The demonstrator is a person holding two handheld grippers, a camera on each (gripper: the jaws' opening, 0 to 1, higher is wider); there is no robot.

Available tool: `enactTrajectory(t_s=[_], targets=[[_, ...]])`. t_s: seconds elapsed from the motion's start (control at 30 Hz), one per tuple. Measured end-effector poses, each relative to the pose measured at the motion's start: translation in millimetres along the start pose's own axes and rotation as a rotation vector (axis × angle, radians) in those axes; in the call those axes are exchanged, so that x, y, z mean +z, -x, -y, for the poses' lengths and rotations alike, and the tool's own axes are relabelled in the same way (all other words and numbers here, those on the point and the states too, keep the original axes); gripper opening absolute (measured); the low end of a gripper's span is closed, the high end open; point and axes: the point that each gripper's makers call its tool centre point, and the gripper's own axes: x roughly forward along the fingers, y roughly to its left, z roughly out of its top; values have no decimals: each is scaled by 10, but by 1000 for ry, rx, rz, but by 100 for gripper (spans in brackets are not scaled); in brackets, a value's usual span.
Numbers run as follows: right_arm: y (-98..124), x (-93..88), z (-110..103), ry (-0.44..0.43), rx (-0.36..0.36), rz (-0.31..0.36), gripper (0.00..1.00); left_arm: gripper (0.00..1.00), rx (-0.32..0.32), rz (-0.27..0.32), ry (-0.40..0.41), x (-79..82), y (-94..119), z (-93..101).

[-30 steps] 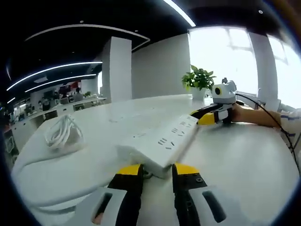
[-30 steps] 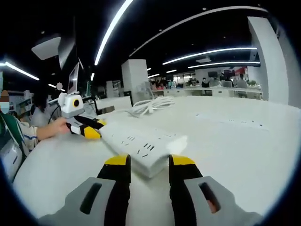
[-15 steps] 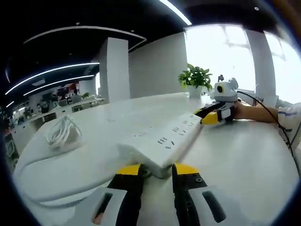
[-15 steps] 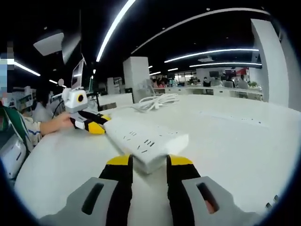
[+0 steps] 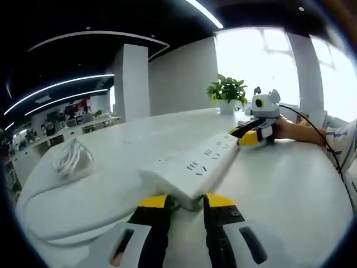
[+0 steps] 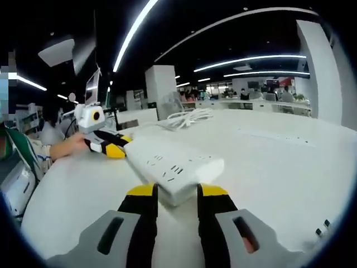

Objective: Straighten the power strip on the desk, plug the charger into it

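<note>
A white power strip (image 5: 192, 167) lies on the white desk (image 5: 290, 190), held at both ends. My left gripper (image 5: 187, 202) is shut on its near end, yellow-tipped jaws on either side. At the strip's far end sits my right gripper (image 5: 254, 134), held by a hand. In the right gripper view the strip (image 6: 167, 164) runs away from my right gripper (image 6: 177, 192), whose jaws are shut on the near end; the left gripper (image 6: 106, 146) holds the far end. A coiled white charger cable (image 5: 72, 159) rests at the left of the desk, also seen as the coil (image 6: 187, 118).
A potted plant (image 5: 226, 92) stands at the desk's far edge by the bright window. A person's sleeve (image 5: 340, 148) reaches in from the right. Built-in desk sockets (image 6: 273, 138) lie in the surface. Office desks and a pillar fill the background.
The right gripper's jaws have drawn in against the strip's end. Both views have shifted slightly with the hands; the strip stays held at both ends.
</note>
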Motion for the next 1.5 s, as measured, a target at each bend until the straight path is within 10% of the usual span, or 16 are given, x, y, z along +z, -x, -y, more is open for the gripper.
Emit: enactTrajectory(t_s=[0.73,1.5], targets=[[292,-106,-74,209,61,-172,25,22,-64,-24,-57,-34,-2,306],[510,-169,-83,212,97,-242,23,21,-113,-33,-114,-28,-27,523]])
